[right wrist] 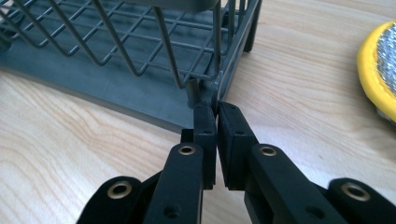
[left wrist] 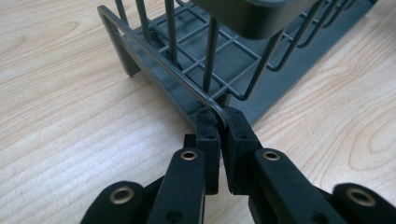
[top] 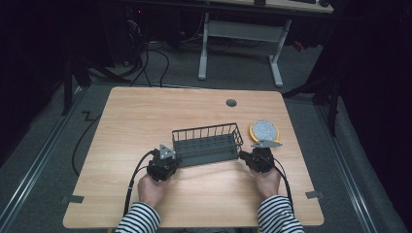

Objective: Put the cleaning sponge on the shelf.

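A dark grey wire rack (top: 208,144) stands on its flat grey base in the middle of the wooden table (top: 145,116). My left gripper (top: 173,160) is at the rack's near left corner. In the left gripper view its jaws pinch the rack's lower corner wire (left wrist: 219,111), so the left gripper (left wrist: 221,122) is shut on it. My right gripper (top: 244,156) is at the near right corner. In the right gripper view the right gripper (right wrist: 215,112) is closed on the rack's corner post (right wrist: 211,93). A hand holds each gripper.
A round yellow-rimmed scouring pad (top: 265,130) lies just right of the rack, also at the right edge of the right gripper view (right wrist: 380,70). A small grey cable hole (top: 231,103) sits near the table's far edge. Another desk's legs stand beyond.
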`<state>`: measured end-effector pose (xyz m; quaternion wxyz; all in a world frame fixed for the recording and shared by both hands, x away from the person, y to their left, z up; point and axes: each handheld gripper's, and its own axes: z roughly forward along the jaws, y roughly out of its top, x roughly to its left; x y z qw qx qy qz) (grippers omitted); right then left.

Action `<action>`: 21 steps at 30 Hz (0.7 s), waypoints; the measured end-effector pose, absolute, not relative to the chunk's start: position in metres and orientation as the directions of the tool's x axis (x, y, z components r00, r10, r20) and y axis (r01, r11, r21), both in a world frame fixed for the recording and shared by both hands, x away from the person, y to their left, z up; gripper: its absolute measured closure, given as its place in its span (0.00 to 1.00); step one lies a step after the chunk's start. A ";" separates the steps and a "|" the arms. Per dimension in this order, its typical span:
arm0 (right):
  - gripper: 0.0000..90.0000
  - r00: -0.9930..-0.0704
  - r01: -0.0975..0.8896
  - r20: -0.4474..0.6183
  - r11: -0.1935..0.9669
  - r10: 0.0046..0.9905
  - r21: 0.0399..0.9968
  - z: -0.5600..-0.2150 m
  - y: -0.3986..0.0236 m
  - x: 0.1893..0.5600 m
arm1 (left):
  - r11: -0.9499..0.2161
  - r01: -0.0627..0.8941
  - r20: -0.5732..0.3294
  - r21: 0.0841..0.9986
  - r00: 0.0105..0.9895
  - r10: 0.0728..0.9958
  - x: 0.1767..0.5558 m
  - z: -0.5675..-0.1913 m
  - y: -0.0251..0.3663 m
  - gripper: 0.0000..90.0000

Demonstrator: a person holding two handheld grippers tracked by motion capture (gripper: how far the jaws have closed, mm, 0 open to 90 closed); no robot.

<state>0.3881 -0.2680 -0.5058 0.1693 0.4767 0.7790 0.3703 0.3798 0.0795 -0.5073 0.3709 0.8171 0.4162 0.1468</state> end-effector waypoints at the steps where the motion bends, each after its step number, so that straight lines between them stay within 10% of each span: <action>1: 0.96 -0.489 0.617 0.089 0.271 0.868 0.739 -0.506 -0.270 0.386 | -0.378 0.573 -0.072 0.727 0.611 0.788 0.381 -0.507 0.079 0.96; 21: 0.96 -0.524 0.601 0.099 0.285 0.846 0.747 -0.507 -0.282 0.342 | -0.377 0.590 -0.072 0.714 0.597 0.799 0.428 -0.503 0.062 0.96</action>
